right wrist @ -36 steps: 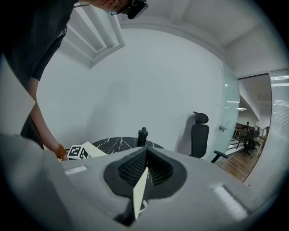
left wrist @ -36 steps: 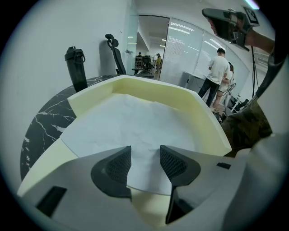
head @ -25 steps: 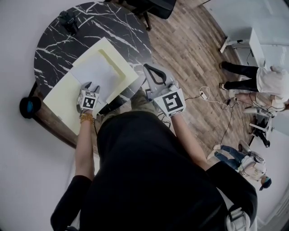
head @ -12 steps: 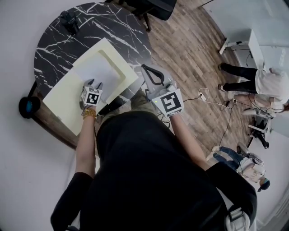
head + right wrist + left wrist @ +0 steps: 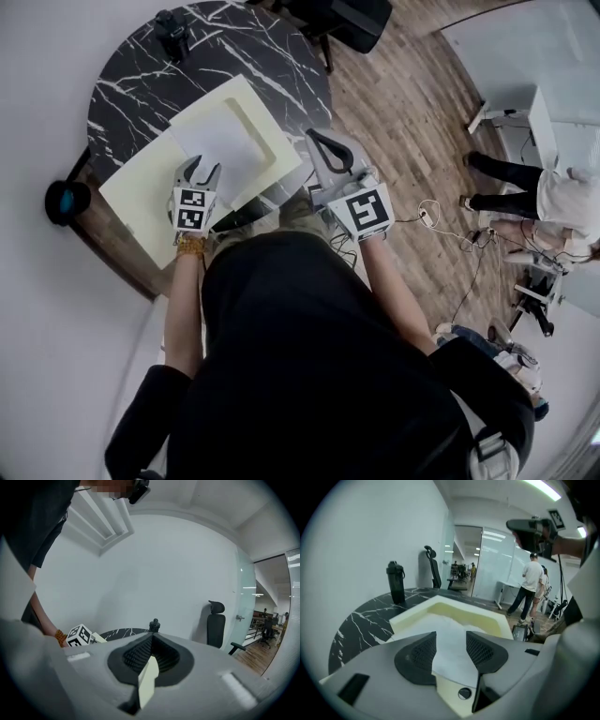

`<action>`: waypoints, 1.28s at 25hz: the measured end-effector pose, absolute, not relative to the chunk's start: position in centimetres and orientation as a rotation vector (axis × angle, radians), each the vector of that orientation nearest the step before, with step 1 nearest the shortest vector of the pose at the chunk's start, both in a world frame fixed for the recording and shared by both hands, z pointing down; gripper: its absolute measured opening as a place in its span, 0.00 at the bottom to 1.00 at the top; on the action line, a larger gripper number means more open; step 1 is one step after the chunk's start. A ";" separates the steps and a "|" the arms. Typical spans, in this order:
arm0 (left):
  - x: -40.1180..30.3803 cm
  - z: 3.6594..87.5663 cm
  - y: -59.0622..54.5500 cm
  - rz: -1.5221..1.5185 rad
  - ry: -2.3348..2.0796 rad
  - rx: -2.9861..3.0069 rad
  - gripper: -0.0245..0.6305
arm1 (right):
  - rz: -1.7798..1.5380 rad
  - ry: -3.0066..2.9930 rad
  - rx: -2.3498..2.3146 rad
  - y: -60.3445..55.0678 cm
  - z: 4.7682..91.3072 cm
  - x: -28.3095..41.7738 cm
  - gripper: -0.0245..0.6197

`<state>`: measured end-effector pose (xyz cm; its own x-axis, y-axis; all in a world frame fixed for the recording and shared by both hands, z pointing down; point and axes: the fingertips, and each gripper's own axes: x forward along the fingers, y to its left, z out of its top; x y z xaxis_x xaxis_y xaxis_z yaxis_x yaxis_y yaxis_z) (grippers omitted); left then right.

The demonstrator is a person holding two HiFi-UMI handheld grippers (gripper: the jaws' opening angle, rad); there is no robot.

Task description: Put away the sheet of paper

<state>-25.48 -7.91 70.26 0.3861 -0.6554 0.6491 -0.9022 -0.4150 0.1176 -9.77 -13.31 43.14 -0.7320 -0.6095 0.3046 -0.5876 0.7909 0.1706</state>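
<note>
Table (image 5: 131,89): black marble, white veining.
Folder (image 5: 141,202): pale yellow throughout.
Sheet of paper (image 5: 225,150): plain white.
Left gripper (image 5: 200,171): light grey shell, black cross-hatched pads (image 5: 419,656). Its marker cube (image 5: 190,208) has black squares on white.
Right gripper (image 5: 325,150): same grey and black. A pale yellow strip (image 5: 149,679) shows between its pads.
Bottle (image 5: 172,33): black.
Floor (image 5: 403,84): brown wood planks.
Person's top (image 5: 309,356): black.
Bracelet (image 5: 190,246): amber beads.

Bright, even ceiling light; sharp pictures, strong fisheye bending and dark corners.
</note>
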 end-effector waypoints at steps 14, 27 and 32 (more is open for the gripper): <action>-29.4 46.8 -4.7 0.288 -1.857 2.290 0.35 | -0.191 -2.929 0.625 -9.6 35.0 -18.3 0.04; -29.9 34.5 -0.2 0.147 -2.083 2.386 0.15 | -0.263 -3.031 0.371 -4.5 31.6 -22.8 0.03; -29.4 34.7 0.4 0.112 -2.059 2.372 0.08 | -0.238 -3.063 0.347 -3.7 31.1 -23.0 0.03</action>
